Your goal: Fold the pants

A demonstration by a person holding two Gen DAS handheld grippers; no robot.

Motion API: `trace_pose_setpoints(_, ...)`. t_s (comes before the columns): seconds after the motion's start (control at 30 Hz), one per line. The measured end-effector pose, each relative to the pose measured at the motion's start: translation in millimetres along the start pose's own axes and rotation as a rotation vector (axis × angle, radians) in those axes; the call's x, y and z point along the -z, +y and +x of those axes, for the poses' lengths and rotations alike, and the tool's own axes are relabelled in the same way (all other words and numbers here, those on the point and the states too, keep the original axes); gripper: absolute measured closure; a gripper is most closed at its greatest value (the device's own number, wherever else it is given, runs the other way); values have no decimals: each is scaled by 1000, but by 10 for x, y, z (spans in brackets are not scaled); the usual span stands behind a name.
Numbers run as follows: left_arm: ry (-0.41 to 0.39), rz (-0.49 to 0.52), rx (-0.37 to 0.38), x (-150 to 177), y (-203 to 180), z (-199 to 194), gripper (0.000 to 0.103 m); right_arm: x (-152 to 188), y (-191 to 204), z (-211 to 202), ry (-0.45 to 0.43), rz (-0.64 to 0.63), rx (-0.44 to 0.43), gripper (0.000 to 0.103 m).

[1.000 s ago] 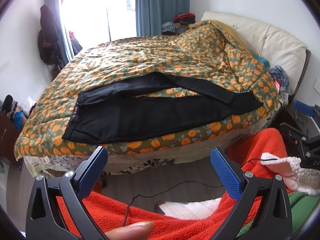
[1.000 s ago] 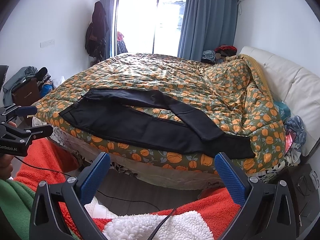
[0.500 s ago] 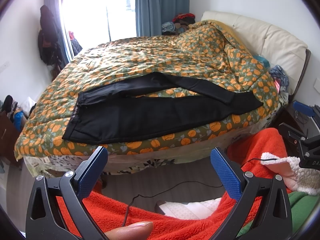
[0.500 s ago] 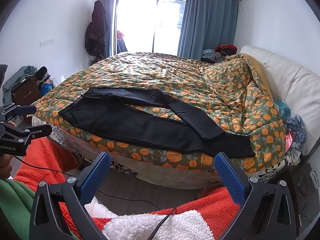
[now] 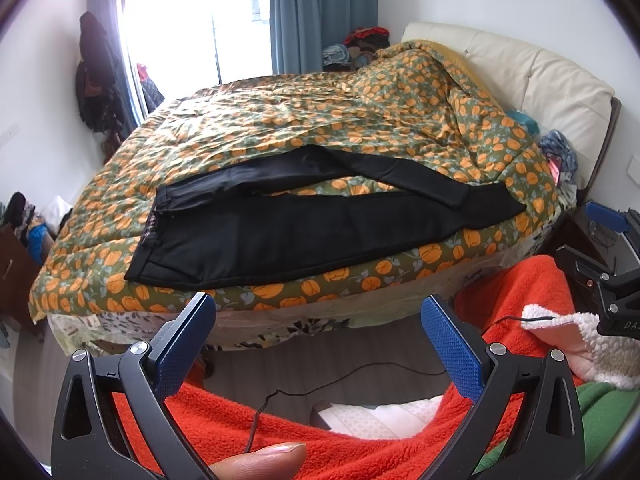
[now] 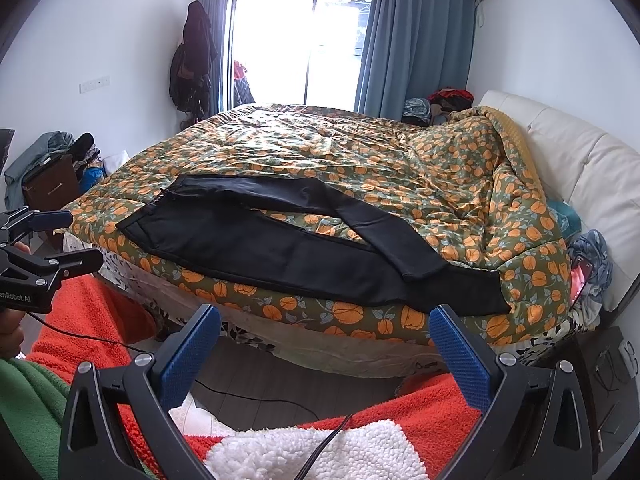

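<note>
Ahead, beyond both spread-fingered, empty tools: left gripper (image 5: 318, 344) nearer the waistband (image 5: 150, 236), right gripper (image 6: 324, 354) nearer the hems (image 6: 476, 292). Black pants (image 5: 304, 220) flat on the orange-print quilt (image 5: 320, 120) near the bed's front edge, long axis left-right, waist left, legs crossing rightward.

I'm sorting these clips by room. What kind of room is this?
A lived-in bedroom, most likely: a bed with an orange-patterned quilt and a padded cream headboard, black pants laid out on it, and blue curtains by a sliding glass door.
</note>
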State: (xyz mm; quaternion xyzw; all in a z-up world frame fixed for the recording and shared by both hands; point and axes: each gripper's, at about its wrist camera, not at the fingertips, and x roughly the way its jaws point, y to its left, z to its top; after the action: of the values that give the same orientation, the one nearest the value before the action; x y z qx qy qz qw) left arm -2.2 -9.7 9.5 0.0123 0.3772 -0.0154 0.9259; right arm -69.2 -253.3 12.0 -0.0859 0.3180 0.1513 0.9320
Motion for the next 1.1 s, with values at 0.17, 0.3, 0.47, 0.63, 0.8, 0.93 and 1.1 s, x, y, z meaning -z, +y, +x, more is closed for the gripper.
trace_pose_setpoints(0.17, 0, 1, -1, 0, -6, -2, 1, 4, 4, 4, 1, 0, 0, 0)
trace_pose_setpoints(0.3, 0, 1, -1, 4, -5, -2, 0, 4, 1, 0, 0, 1, 1, 0)
trace_pose_setpoints(0.47, -1, 2, -1, 3, -10, -3, 1, 3, -3, 1, -1, 0, 1, 0)
trace_pose_setpoints(0.63, -1, 1, -1, 2, -16, -6, 1, 4, -2, 2, 0, 0, 1, 0)
trace_pose_setpoints(0.8, -2, 2, -1, 7, -14, -6, 1, 5, -1, 1, 0, 1, 1, 0)
trace_pose_setpoints(0.93, -2, 2, -2, 10, -15, -7, 0, 18, -3, 5, 3, 0, 2, 0)
trace_pose_setpoints(1.1, -2, 2, -2, 10, -24, -9, 1, 20, -8, 7, 3, 0, 1, 0)
